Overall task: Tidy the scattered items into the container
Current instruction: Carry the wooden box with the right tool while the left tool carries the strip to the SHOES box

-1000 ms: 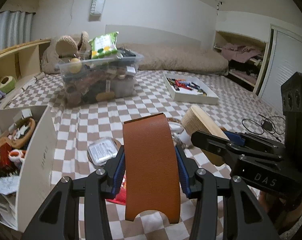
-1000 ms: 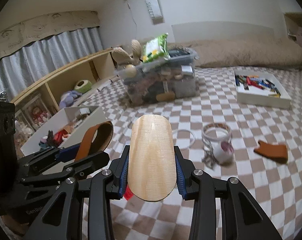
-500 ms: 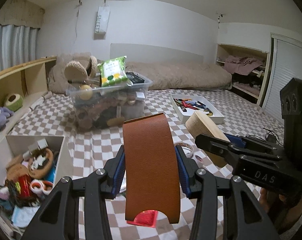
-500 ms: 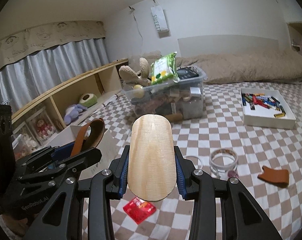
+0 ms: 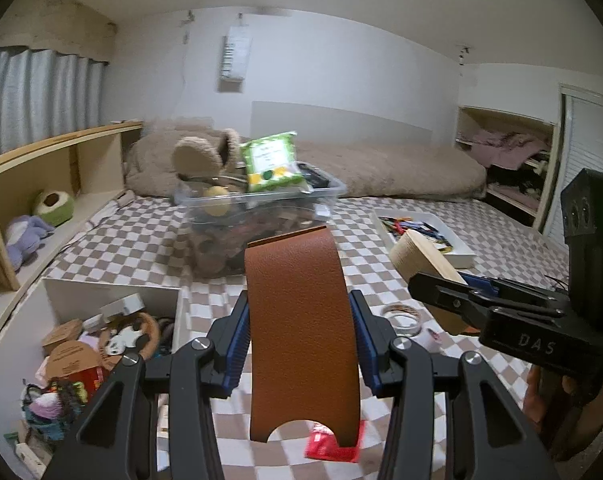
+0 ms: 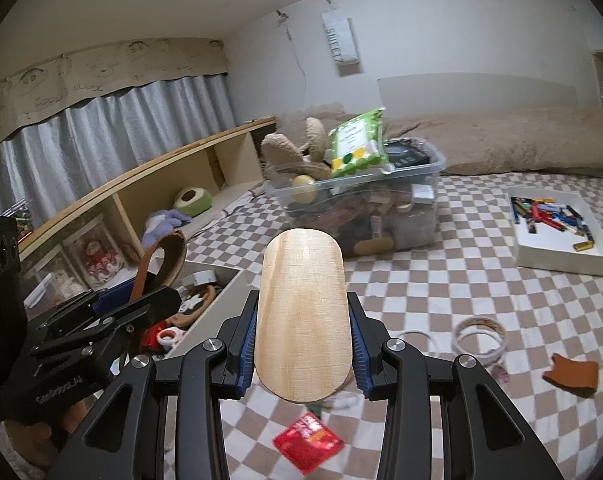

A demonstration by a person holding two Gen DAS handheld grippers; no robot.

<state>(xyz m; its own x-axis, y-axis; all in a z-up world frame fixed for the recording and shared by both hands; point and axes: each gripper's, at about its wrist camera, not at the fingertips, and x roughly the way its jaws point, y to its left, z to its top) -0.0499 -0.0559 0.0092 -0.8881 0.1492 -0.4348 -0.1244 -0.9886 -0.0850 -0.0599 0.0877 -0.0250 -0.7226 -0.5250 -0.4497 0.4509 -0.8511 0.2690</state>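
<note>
Checkered bedding (image 5: 141,236) lies farther below both grippers than a second ago. Left gripper (image 5: 301,320) jaws clamp a brown leather strip (image 5: 301,320); right gripper (image 6: 301,324) jaws clamp a wooden oval (image 6: 301,312). Both now hover beside the white container (image 5: 113,292), probably ready to drop in.

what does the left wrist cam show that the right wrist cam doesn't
Only the left wrist view shows the brown leather strap face on, clamped between the left gripper fingers, and the alcove of folded clothes on the far right.

Only the right wrist view shows the wooden paddle face on in the right gripper, a small brown leather scrap on the checked cover, and the framed picture under the shelf.

Both show the white box of tidied bits, the clear bin, the crayon tray, the tape rolls and the red packet.
</note>
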